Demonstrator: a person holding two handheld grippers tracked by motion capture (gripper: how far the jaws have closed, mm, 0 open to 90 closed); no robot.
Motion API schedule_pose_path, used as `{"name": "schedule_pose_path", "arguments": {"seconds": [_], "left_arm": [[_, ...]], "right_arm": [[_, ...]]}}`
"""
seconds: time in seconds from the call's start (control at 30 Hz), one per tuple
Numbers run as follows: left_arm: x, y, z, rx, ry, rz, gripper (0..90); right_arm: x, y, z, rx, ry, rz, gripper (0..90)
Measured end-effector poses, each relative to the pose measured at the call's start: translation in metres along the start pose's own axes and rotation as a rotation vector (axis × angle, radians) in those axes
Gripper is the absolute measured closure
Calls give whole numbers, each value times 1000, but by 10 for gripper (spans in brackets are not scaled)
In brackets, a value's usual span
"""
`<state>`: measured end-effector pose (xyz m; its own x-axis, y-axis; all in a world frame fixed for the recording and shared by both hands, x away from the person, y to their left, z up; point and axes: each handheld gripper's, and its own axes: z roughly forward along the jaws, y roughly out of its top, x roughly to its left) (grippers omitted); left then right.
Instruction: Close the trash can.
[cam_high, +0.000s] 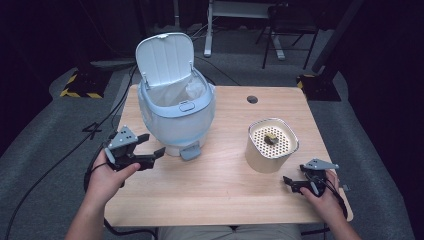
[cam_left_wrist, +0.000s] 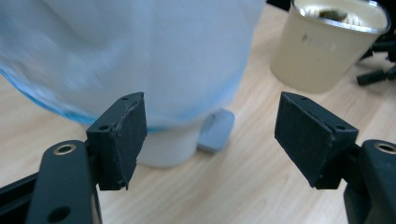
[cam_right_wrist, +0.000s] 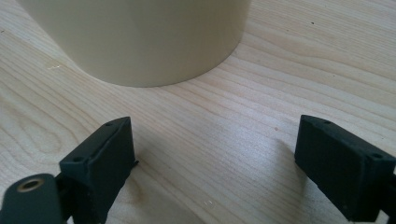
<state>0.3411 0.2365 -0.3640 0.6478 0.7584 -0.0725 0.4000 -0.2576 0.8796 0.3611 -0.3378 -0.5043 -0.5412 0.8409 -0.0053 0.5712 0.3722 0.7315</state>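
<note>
On the wooden bench (cam_high: 220, 190), both grippers, left (cam_high: 148, 150) and right (cam_high: 291, 183), stood released and empty; a careless left swing could topple the open bin (cam_high: 176, 117).

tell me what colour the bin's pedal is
Grey-blue pedal, like the bin's rim; clearest in the high view.

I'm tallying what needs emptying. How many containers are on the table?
2: a pale blue lidded bin with its lid up, at the table's far left, and a cream canister with a perforated top, right of centre near the right gripper.
</note>
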Motion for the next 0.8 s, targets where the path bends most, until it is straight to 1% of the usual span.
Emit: {"name": "schedule_pose_path", "arguments": {"seconds": [0.03, 0.13, 0.17, 0.23, 0.33, 0.47, 0.53, 0.57, 0.6, 0.63, 0.67, 0.7, 0.73, 0.8], "left_arm": [[3, 5, -3, -20, -5, 1, 264], [12, 14, -10, -54, -4, -6, 267], [15, 18, -15, -77, -4, -5, 267], [19, 23, -19, -99, -8, -6, 270], [25, 31, -27, -147, -12, -19, 271], [33, 39, -33, -219, -38, -33, 273], [38, 44, -35, -242, -48, -27, 289], [41, 47, -37, -244, -48, -13, 298], [43, 50, -37, -241, -47, 13, 305], [46, 53, -38, -240, -51, 30, 312], [48, 57, -39, -240, -68, 41, 317], [50, 59, -39, -238, -88, 43, 317], [53, 62, -39, -244, -115, 55, 317], [60, 69, -39, -253, -176, 67, 316]], "right_arm": [[0, 0, 0, 0, 0, 0, 122], [0, 0, 0, 0, 0, 1, 122], [0, 0, 0, 1, -1, 0, 122], [0, 0, 0, 0, 0, 0, 122], [0, 0, 0, 0, 0, 1, 122], [0, 0, 0, 0, 0, 0, 122], [0, 0, 0, 0, 0, 0, 122], [0, 0, 0, 0, 0, 0, 122], [0, 0, 0, -1, 0, 0, 122], [0, 0, 0, 0, 0, 0, 122], [0, 0, 0, -1, 0, 0, 122], [0, 0, 0, 0, 0, 1, 122], [0, 0, 0, -1, 0, 0, 122], [0, 0, 0, 0, 0, 0, 122]]}}
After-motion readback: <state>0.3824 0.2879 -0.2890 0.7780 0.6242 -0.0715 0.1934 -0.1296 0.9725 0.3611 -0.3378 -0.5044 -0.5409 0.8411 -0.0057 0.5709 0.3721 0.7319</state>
